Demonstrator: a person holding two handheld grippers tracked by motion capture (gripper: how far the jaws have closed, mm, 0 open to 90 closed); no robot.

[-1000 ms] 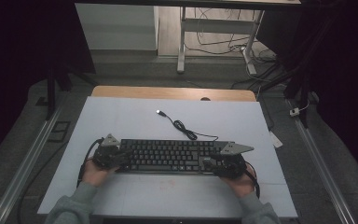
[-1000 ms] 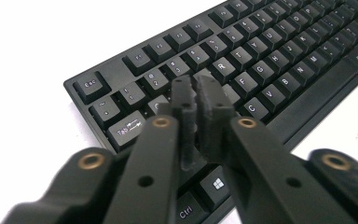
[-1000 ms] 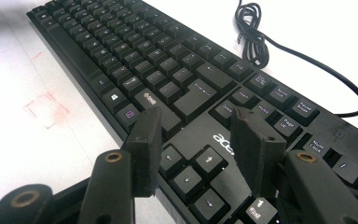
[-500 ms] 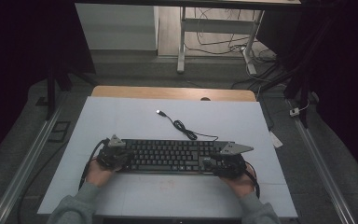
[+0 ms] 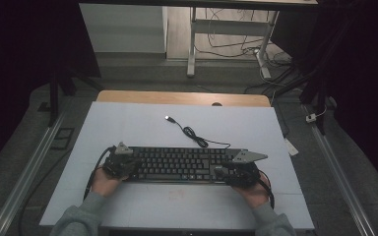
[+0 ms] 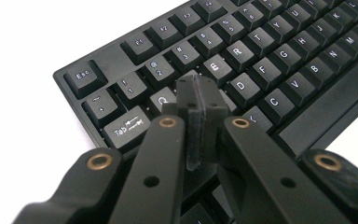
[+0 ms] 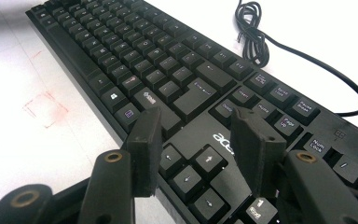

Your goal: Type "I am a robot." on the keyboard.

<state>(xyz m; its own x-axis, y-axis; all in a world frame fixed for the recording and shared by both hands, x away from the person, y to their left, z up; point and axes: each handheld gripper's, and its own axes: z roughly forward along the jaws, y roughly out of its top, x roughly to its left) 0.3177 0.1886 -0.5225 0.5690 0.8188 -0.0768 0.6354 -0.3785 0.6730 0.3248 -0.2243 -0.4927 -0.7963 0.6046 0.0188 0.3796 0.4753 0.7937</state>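
Observation:
A black Acer keyboard (image 5: 182, 164) lies across the white table, its cable (image 5: 197, 137) curling back to a USB plug (image 5: 168, 118). My left gripper (image 5: 120, 161) is over the keyboard's left end. In the left gripper view its jaws are pressed together, and the gripper (image 6: 196, 93) is over the keys (image 6: 214, 65) near Q and W with nothing between the jaws. My right gripper (image 5: 236, 169) is at the keyboard's right end. There it (image 7: 196, 122) stands open above the arrow keys (image 7: 198, 163) and the Acer logo, holding nothing.
The white table top (image 5: 128, 123) rests on a wooden desk whose edge (image 5: 182, 97) shows behind it. A faint red square mark (image 7: 44, 108) is drawn on the table in front of the keyboard. Metal rails (image 5: 27, 172) run along both sides, and table legs and cables stand beyond.
My left gripper has edged slightly to the right over the keyboard's left end. The right gripper and the keyboard have kept still.

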